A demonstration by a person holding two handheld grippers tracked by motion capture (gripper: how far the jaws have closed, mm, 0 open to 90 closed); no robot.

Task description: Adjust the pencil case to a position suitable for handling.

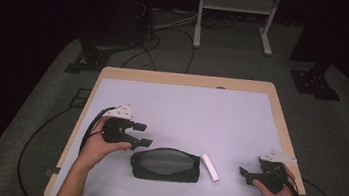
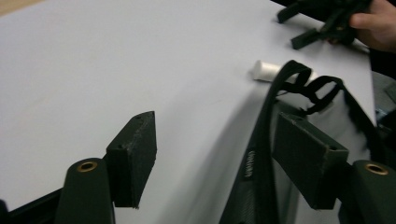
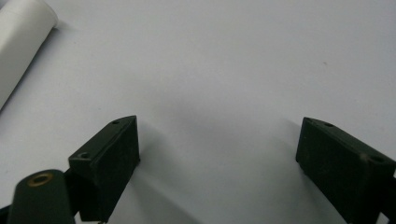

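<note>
Two open, empty grippers flank a black mesh pouch (image 1: 166, 164) lying flat.

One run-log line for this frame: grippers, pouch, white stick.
left gripper: open, beside pouch's left end | right gripper: open, nothing between fingers | black mesh pouch: flat on table | white stick: right of pouch

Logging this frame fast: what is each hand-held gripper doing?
Left hand-held gripper: open, holding nothing, beside the black pouch.
Right hand-held gripper: open, empty.

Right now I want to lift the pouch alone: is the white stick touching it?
Apart. The high view shows a strip of bare mat between the white stick and the pouch.
</note>
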